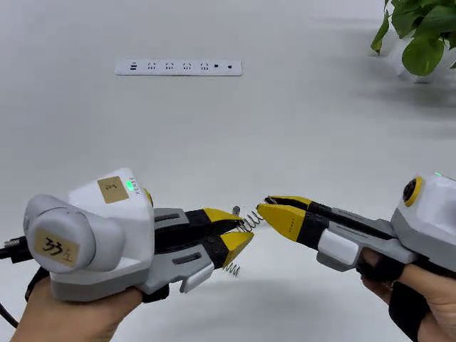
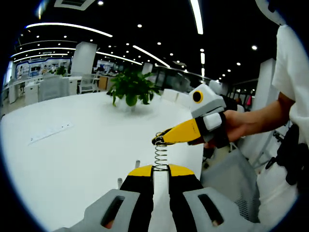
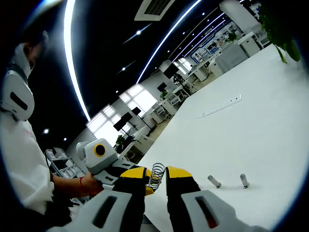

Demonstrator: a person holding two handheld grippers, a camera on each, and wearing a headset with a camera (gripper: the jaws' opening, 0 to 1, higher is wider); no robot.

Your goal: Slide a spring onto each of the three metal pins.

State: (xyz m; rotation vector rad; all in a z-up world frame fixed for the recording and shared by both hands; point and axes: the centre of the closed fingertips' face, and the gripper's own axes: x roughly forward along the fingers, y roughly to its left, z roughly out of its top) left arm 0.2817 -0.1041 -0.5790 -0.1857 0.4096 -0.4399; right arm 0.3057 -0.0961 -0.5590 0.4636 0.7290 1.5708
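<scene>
White table (image 1: 214, 142), matte, plain. White power strip (image 1: 178, 68) lying flat at far side, long edge across head view. Green leafy plant (image 1: 420, 32) at far right corner, well apart from strip. Beyond table: open office, rows of desks (image 2: 48, 87), long ceiling light strips (image 2: 195, 17), small round downlights.

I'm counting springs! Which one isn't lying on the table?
The silver coil spring held in the air between the left gripper and the right gripper. The other small metal spring lies on the white table below them.
</scene>
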